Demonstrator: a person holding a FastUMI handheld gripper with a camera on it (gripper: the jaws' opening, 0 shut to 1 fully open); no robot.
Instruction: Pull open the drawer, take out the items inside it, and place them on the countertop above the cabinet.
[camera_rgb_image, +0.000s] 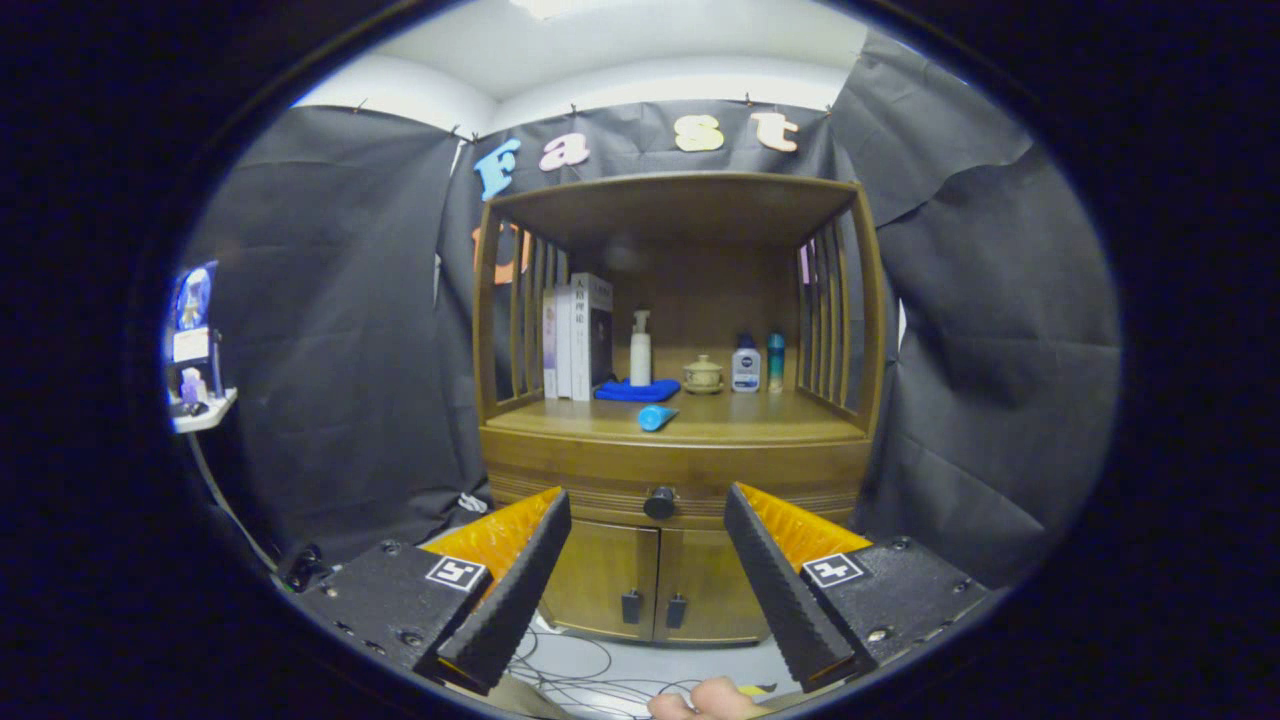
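Note:
A brown wooden cabinet (676, 470) stands ahead against the black cloth. Its drawer (600, 478) sits shut under the countertop (760, 412), with a dark round knob (659, 502) at its middle. My gripper (648, 505) is open and holds nothing; the knob shows between the two fingertips, some way beyond them. On the countertop lie a blue tube (656, 417), a blue cloth (637, 391) with a white pump bottle (640, 348) on it, a small lidded pot (702, 375) and two small bottles (746, 364). What is inside the drawer is hidden.
Books (577, 336) stand at the left of the shelf behind slatted sides. Two lower doors (650, 585) with dark handles sit below the drawer. Cables (580, 680) lie on the floor in front. A person's hand (705, 700) shows below the fingers. A small shelf (200, 400) is off left.

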